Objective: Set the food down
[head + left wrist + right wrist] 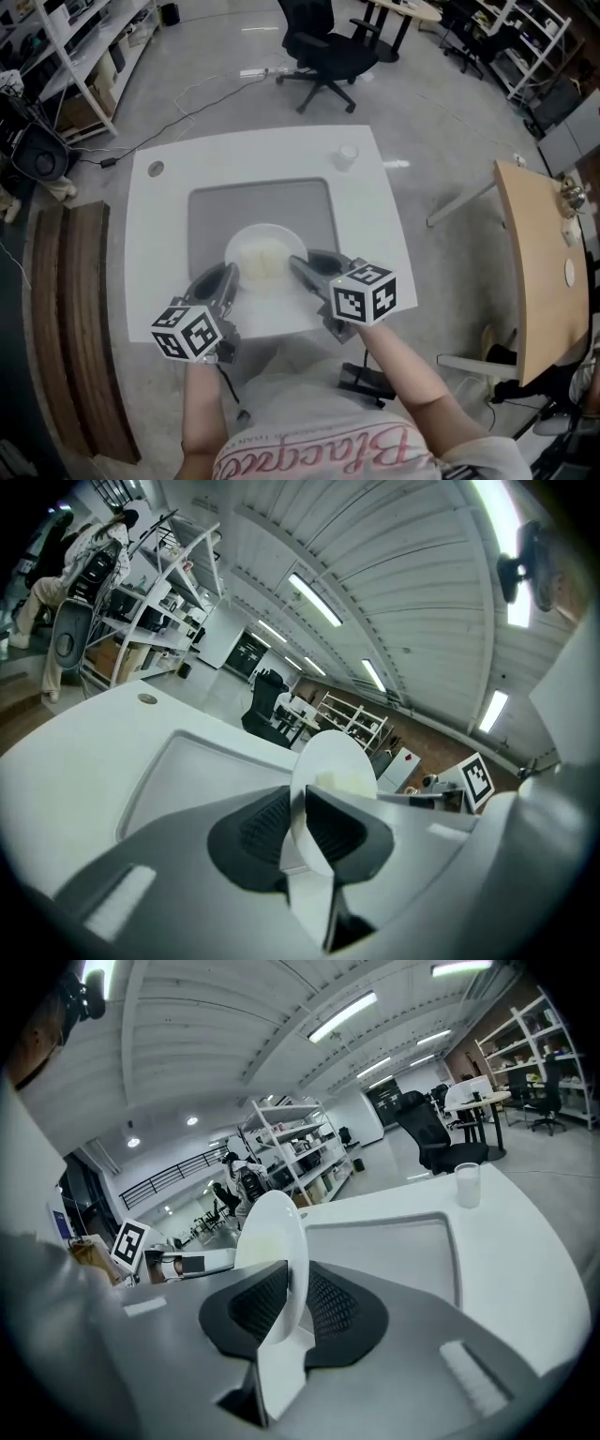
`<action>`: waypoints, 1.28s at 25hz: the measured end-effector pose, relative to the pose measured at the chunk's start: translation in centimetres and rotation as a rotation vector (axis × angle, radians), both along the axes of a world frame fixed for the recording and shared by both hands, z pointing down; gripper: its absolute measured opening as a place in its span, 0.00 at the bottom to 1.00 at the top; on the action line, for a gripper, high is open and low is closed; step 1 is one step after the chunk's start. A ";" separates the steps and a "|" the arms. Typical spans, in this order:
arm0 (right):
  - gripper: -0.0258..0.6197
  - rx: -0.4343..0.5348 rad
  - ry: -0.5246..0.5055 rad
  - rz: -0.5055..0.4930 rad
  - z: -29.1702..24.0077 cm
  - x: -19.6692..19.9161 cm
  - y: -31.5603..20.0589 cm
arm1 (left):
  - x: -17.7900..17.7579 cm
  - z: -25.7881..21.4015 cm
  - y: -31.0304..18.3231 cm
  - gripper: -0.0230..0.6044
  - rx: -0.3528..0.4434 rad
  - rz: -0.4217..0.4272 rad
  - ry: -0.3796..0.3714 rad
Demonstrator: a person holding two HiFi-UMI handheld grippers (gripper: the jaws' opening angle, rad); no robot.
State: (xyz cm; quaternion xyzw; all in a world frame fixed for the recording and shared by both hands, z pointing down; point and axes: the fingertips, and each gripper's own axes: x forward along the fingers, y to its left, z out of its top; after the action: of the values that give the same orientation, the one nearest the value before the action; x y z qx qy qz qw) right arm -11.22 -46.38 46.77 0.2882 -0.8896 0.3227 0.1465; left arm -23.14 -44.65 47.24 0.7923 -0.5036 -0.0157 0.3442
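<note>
Straddling one plate (269, 234) (one food piece (261, 261)) sit left tongs (228, 275), right tongs (299, 267).

The right gripper (294, 1277) has its 2 dark jaws slightly apart around the rim of a white plate (269, 1230), a gray mat (394, 1251) beyond on a white table (530, 1241) bearing 1 cup (467, 1185).

Grey concrete floor (450, 122), black office chair (323, 47), white shelving (80, 47).

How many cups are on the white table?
1. The small white cup stands near the table's far right corner, beyond the grey tray. A bit of the near tabletop is covered, so another could hide there.
</note>
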 end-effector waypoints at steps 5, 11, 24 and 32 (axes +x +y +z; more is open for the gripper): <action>0.16 -0.035 0.144 0.025 3.9 -0.9 -2.1 | -0.6 3.4 -2.2 0.12 -0.106 -0.001 -0.058; 0.19 -0.061 0.320 0.048 7.3 -1.0 -4.7 | -0.5 6.7 -4.8 0.13 -0.211 -0.012 -0.134; 0.27 0.009 0.586 -0.049 12.0 -1.1 -6.0 | -1.0 10.6 -6.6 0.13 -0.329 -0.045 -0.137; 0.24 0.153 0.668 -0.158 12.6 -1.9 -6.5 | -1.7 12.8 -7.4 0.16 -0.345 -0.027 -0.336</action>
State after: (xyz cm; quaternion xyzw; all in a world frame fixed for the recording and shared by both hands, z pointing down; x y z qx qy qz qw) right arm -13.17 -52.93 59.32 0.3182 -0.8336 0.1308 0.4321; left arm -24.84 -52.01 60.00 0.7065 -0.5595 0.1978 0.3855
